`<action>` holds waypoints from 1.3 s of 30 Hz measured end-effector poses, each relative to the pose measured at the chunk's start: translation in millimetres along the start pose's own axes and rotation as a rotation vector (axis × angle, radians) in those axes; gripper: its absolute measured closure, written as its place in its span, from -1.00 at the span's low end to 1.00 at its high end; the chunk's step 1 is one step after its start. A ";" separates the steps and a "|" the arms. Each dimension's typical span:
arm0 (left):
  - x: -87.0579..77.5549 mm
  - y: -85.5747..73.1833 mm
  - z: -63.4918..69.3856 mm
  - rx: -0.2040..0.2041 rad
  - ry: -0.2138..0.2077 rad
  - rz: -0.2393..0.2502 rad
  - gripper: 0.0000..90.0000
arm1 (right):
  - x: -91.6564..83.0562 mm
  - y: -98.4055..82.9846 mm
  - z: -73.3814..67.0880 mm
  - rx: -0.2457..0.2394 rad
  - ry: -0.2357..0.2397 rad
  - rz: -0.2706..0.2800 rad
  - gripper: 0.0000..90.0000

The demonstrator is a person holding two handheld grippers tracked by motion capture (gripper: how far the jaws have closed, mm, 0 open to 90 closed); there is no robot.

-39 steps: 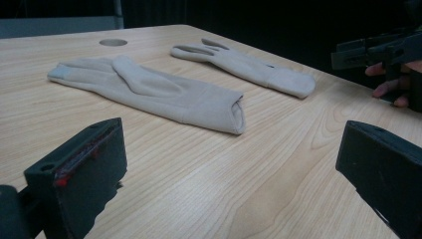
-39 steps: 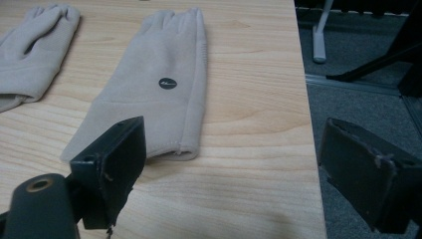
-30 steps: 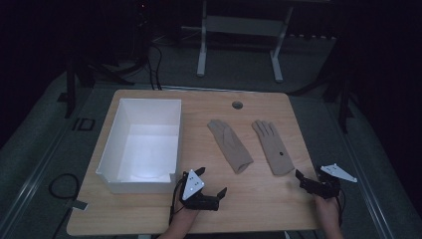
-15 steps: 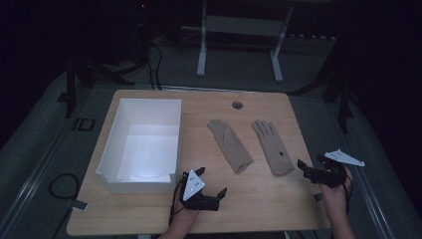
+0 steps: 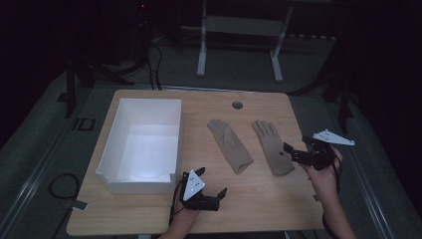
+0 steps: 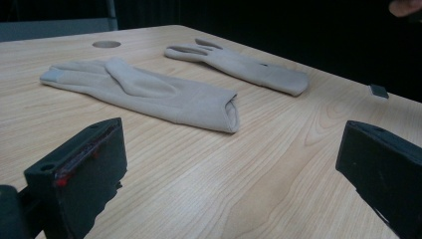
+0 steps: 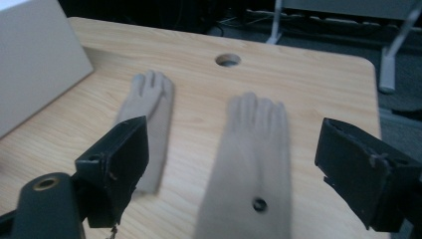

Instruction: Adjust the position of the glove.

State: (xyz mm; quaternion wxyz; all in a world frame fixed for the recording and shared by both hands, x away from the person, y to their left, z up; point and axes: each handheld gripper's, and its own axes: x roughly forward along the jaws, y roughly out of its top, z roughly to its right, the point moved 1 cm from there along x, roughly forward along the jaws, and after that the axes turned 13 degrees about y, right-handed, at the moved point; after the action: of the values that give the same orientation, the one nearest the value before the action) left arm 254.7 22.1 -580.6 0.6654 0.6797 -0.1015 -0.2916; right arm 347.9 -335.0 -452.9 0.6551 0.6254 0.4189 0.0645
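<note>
From where I'm sitting, the room around the counter (image 5: 149, 219) is so dark I can't make out much past the edges, just some stand legs and cables on the floor behind it. The right gripper view is blurry, and the near end of the right glove (image 7: 254, 164) runs off the bottom of it, so I can't see its cuff there. There's a small dark dot on that glove; no idea what it is.

Left hand-held gripper (image 5: 219, 195) sits low at the front edge of the counter, just in front of the white box (image 5: 114, 142). Its jaws are spread wide with nothing between them but bare wood, and they look toward the left glove (image 6: 144, 92), which lies flat, cuff opening facing the camera, well clear of the jaws.

Right hand-held gripper (image 5: 288, 151) is up over the right side of the counter, jaws also wide apart and empty, tips right at the cuff end of the right glove (image 5: 272, 147). I can't tell whether they touch it.

The two gloves lie side by side mid-counter, near but apart, fingers pointing to the far edge, close to a round hole (image 5: 237, 105) in the top.

The white box is open-topped and I see nothing inside.
</note>
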 end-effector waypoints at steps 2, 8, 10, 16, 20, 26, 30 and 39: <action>0.1 0.0 -0.1 -0.002 -0.004 0.000 -1.00 | 3.3 3.7 -2.5 -0.007 0.009 0.003 -0.65; 0.1 0.0 0.3 -0.003 -0.010 -0.001 -1.00 | 29.9 21.5 -16.5 -0.055 0.083 -0.012 -0.46; 0.1 0.0 0.7 0.001 -0.009 0.000 -1.00 | 39.4 24.7 -20.1 -0.060 0.103 -0.020 -0.44; 0.1 0.0 1.4 0.005 -0.004 0.001 -1.00 | 64.7 31.3 -31.9 -0.079 0.145 -0.045 -0.39; 0.2 0.1 1.7 0.009 -0.004 0.000 -1.00 | 76.8 34.1 -36.5 -0.099 0.157 -0.050 -0.33; 0.0 0.0 2.7 0.018 -0.003 0.001 -1.00 | 100.7 35.1 -42.7 -0.109 0.181 -0.085 -0.33; -0.1 0.0 3.0 0.019 -0.002 0.003 -1.00 | 115.7 33.4 -44.3 -0.111 0.191 -0.111 -0.34; -0.1 0.0 3.0 0.024 -0.006 0.005 -1.00 | 149.1 27.3 -46.7 -0.112 0.207 -0.174 -0.23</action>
State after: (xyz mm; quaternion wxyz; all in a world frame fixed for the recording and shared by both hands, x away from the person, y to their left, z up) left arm 253.0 19.6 -580.4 0.6577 0.6863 -0.1087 -0.2909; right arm 425.9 -202.8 -492.7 0.6454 0.5394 0.5325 0.0949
